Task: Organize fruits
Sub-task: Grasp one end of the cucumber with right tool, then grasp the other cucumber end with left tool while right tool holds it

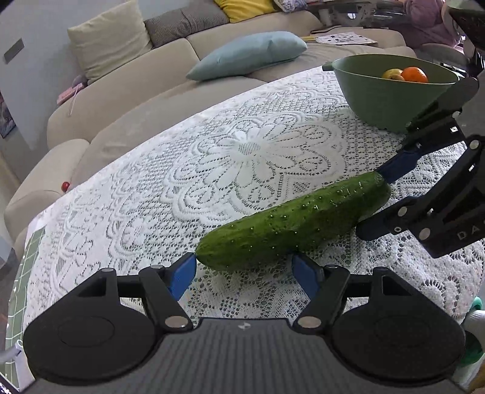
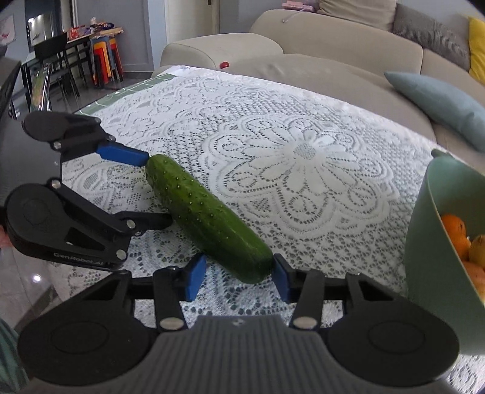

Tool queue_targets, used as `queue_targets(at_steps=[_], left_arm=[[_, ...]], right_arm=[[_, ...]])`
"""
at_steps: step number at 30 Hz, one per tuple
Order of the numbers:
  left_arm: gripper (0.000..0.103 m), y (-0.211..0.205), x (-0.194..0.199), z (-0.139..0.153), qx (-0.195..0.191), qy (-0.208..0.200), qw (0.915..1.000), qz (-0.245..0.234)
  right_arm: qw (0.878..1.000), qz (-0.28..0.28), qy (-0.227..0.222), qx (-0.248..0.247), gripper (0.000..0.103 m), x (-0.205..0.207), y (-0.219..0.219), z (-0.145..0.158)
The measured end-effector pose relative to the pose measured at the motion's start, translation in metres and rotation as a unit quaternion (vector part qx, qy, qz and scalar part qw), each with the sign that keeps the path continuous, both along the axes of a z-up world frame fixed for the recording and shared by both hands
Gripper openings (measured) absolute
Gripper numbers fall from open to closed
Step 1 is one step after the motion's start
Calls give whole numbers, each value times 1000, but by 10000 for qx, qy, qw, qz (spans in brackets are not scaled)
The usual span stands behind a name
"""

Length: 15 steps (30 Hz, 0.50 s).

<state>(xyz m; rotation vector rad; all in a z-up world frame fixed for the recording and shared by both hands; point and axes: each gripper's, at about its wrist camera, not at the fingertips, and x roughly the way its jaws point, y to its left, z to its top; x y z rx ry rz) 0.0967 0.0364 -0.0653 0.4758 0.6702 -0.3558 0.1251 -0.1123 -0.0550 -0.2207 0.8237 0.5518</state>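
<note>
Grippers point(image 1: 242, 271) point(image 2: 239, 277) open, apparently touching cucumber point(image 1: 291, 224)

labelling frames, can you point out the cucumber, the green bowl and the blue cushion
cucumber point(image 1: 297, 221), left wrist view, middle of its bumpy skin
green bowl point(image 1: 379, 97), left wrist view, outer wall
blue cushion point(image 1: 248, 56), left wrist view, centre of its top face

white lace tablecloth point(image 1: 248, 145), floral centre | beige sofa point(image 1: 169, 88) behind table | light-blue cushion point(image 1: 247, 56) on seat | cream pillow point(image 1: 106, 36), grey pillow point(image 1: 182, 22), yellow pillow point(image 1: 242, 9) along backrest | stacked stools point(image 2: 106, 60), background
</note>
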Motion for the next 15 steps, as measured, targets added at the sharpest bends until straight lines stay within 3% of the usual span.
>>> queue_targets(at_steps=[4,15], left_arm=[[79,1,1,0,-55,-8,10000,-19],[79,-5,6,0,-24,33,10000,16]], right_arm=[[10000,0,2,76,45,4,-2,0],[9989,-61,54,460,46,19,-11,7]])
